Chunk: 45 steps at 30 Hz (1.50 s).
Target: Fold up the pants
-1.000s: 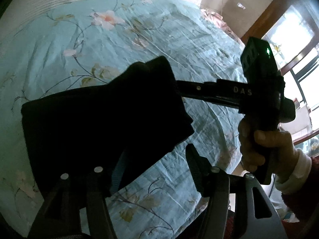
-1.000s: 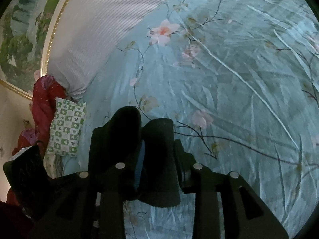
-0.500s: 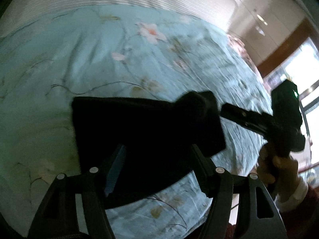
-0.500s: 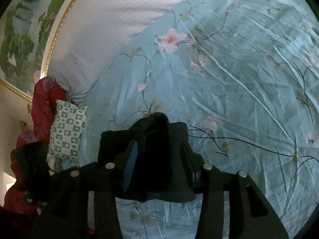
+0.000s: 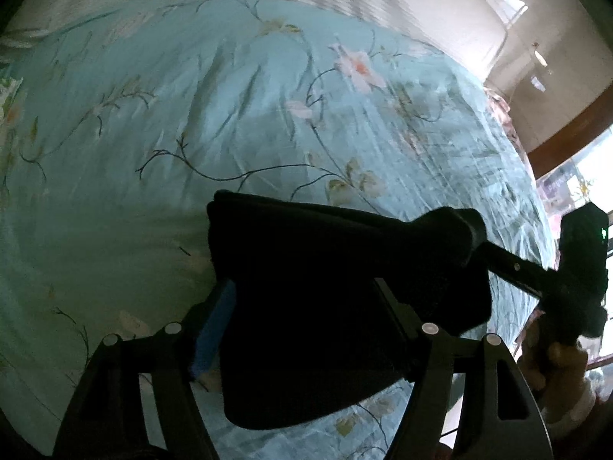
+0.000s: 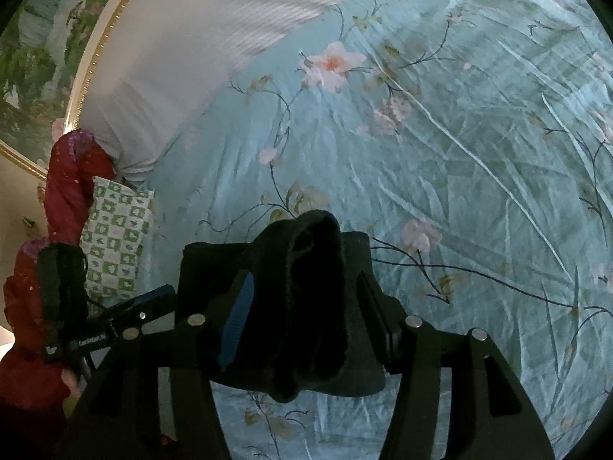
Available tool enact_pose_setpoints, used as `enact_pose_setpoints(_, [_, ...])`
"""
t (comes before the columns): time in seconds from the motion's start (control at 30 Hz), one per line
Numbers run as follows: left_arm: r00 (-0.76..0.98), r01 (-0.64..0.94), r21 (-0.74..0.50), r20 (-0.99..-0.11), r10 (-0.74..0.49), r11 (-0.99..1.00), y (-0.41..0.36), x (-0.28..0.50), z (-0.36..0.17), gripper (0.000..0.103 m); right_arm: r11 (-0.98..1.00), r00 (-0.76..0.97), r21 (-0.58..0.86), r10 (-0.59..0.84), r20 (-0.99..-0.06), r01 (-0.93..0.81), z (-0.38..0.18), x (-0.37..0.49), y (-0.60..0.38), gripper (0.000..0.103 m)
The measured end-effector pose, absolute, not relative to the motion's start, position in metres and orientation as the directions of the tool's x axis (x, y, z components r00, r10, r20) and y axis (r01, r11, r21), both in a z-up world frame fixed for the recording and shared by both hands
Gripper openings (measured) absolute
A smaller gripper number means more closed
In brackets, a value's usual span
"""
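Black folded pants (image 5: 325,295) hang low over the floral bed sheet (image 5: 230,122), held from both ends. My left gripper (image 5: 302,306) has its jaws on either side of the bundle's near end. My right gripper shows in the left wrist view (image 5: 475,237), clamped on the far corner. In the right wrist view the right gripper (image 6: 302,295) is closed around a thick bunch of the pants (image 6: 306,287). The left gripper (image 6: 153,299) shows at the left there, gripping the other end.
A white striped pillow or cover (image 6: 199,38) lies at the bed's head. A green checked cushion (image 6: 115,241) and red fabric (image 6: 72,176) sit at the bed's left edge. A window and wooden frame (image 5: 567,142) are at the far right.
Both grippers have carried the pants forward over the bed towards the head. The bundle has flattened and turned, and the left gripper's jaws now straddle it.
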State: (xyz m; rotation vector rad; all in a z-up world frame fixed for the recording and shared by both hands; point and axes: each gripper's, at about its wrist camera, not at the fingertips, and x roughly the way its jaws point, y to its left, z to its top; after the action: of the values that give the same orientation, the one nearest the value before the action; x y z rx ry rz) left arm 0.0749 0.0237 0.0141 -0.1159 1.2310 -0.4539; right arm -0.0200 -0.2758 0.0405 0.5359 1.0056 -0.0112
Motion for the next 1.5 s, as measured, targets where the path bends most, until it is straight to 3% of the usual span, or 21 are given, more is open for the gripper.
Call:
enact_pose_setpoints(0.5, [0.215,0.185,-0.348,-0.898,-0.383,0.919,0.023,0.107,-0.012,0.078,0.865,0.517,0.434,0.259,-0.816,0.252,0.023,-0.015,-0.27,0.06])
enact_pose_setpoints(0.6, [0.23,0.17,-0.333,-0.902,-0.366,0.927,0.023,0.108,-0.015,0.072,0.874,0.511,0.424,0.258,-0.82,0.24,0.022,-0.014,-0.267,0.06])
enact_pose_setpoints(0.67, [0.242,0.167,-0.315,-0.906,-0.348,0.934,0.023,0.107,-0.016,0.06,0.888,0.499,0.399,0.245,-0.831,0.228,0.022,-0.013,-0.264,0.06])
enact_pose_setpoints(0.77, [0.254,0.162,-0.321,-0.9,-0.354,0.933,0.025,0.106,-0.014,0.041,0.924,0.475,0.326,0.199,-0.857,0.202,0.024,-0.01,-0.256,0.041])
enact_pose_setpoints(0.87, [0.254,0.149,-0.361,-0.886,-0.389,0.921,0.034,0.104,-0.01,0.033,0.913,0.489,0.366,0.238,-0.839,0.182,0.035,-0.01,-0.255,0.018])
enact_pose_setpoints(0.97, [0.251,0.111,-0.414,-0.868,-0.429,0.903,0.048,0.103,-0.011,0.03,0.886,0.532,0.44,0.305,-0.79,0.145,0.051,-0.015,-0.257,0.012])
enact_pose_setpoints(1.23, [0.261,0.135,-0.378,-0.878,-0.401,0.916,0.039,0.107,-0.024,0.03,0.947,0.459,0.267,0.16,-0.874,0.177,0.019,-0.016,-0.259,0.011])
enact_pose_setpoints(1.37, [0.273,0.172,-0.34,-0.885,-0.376,0.925,0.03,0.105,-0.025,0.037,0.949,0.461,0.244,0.128,-0.878,0.199,0.001,-0.02,-0.269,0.013])
enact_pose_setpoints(1.43, [0.275,0.18,-0.325,-0.89,-0.365,0.928,0.03,0.105,-0.024,0.045,0.947,0.467,0.23,0.103,-0.878,0.223,0.003,-0.022,-0.275,0.018])
enact_pose_setpoints(1.5, [0.274,0.178,-0.314,-0.894,-0.353,0.933,0.034,0.103,-0.022,0.051,0.94,0.467,0.214,0.068,-0.882,0.267,0.006,-0.025,-0.283,0.044])
